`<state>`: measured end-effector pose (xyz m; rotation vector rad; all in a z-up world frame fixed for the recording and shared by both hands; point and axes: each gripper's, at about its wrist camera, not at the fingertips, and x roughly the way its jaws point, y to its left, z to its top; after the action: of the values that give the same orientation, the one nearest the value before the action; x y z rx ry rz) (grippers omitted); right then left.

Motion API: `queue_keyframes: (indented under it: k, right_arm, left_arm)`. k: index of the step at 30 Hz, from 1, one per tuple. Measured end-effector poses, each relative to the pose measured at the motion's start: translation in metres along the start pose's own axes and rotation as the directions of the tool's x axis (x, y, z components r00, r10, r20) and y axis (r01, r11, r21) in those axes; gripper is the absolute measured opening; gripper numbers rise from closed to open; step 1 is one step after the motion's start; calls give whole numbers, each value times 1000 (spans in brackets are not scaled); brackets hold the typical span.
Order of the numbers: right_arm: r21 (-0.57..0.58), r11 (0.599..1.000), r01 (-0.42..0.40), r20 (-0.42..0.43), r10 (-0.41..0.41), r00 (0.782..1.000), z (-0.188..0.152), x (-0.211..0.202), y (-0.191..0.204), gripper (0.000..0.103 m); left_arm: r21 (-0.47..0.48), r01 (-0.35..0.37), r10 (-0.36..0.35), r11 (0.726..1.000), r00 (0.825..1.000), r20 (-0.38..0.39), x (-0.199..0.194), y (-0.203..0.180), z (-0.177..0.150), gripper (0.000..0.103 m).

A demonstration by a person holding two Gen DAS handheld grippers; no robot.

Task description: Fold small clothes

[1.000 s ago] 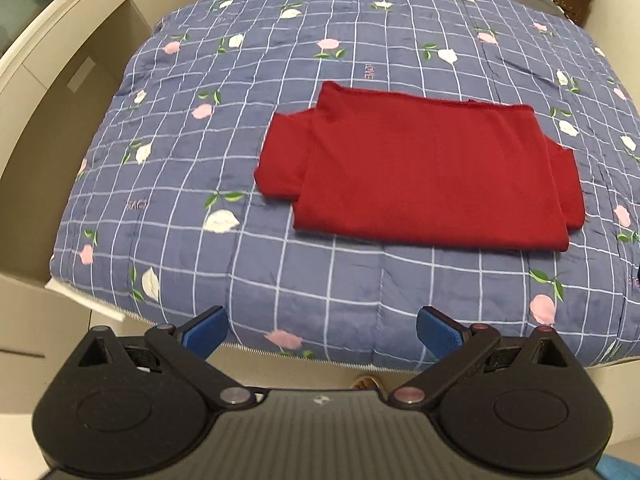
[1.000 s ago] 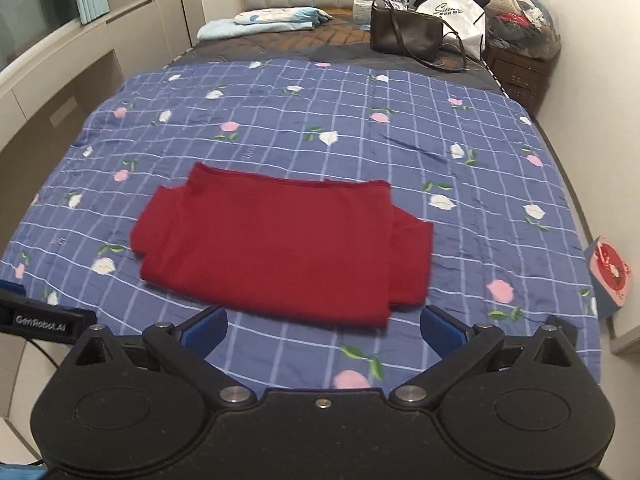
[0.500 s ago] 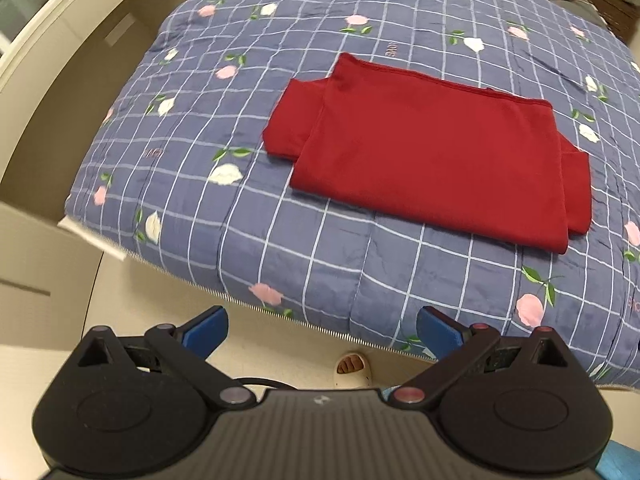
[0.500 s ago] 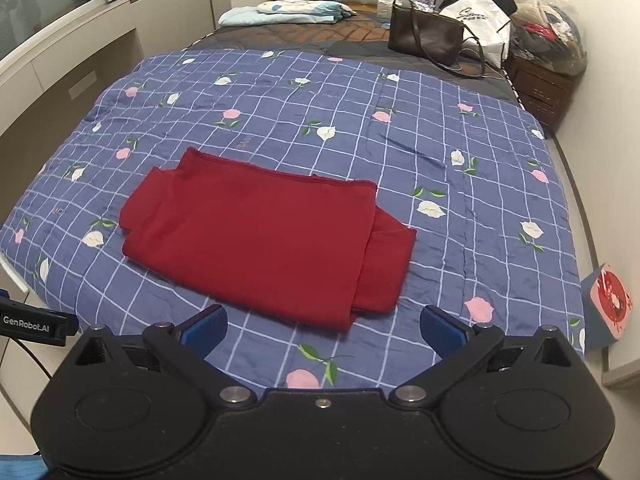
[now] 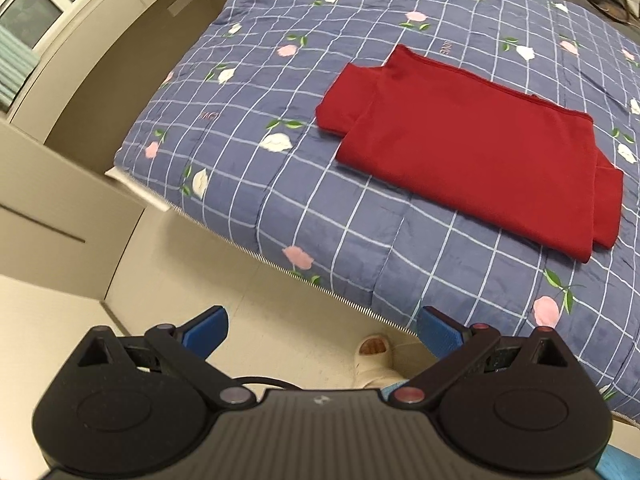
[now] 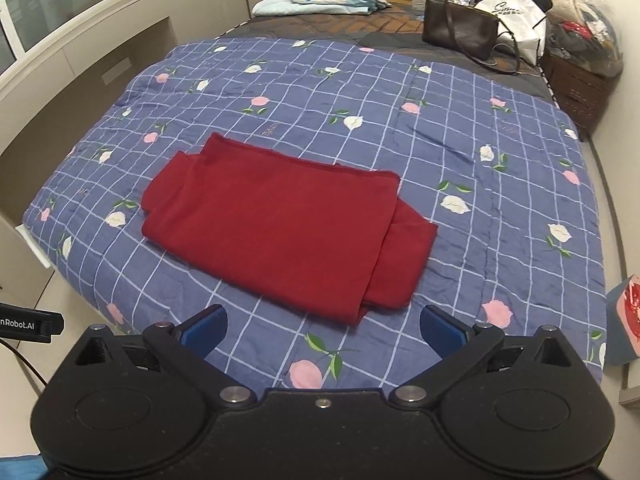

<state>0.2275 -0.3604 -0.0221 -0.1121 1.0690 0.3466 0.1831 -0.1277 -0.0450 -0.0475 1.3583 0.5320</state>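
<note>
Left wrist view shows the left gripper [image 5: 322, 330] held out over the floor past the quilt's [image 5: 248, 128] near edge, fingers spread and empty. The red garment [image 5: 468, 148] lies near that edge, already a flat rectangle — one more fold may remain, or none. Smooth top, sleeve layers peeking out both ends. The right gripper [image 6: 322, 330] hangs empty too, fingers apart.

The left gripper [image 5: 322, 330] has drawn back off the quilt [image 5: 248, 128] edge — now over floor [image 5: 280, 300].
</note>
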Motion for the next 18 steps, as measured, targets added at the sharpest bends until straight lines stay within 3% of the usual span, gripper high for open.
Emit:
queue_keyframes:
  k: [18]
  right_arm:
    - [28,999,23,-63,-22,998,12,23,-10,102]
  left_arm:
    - [21,3,-2,1000,999,-38,16,-11,21,102]
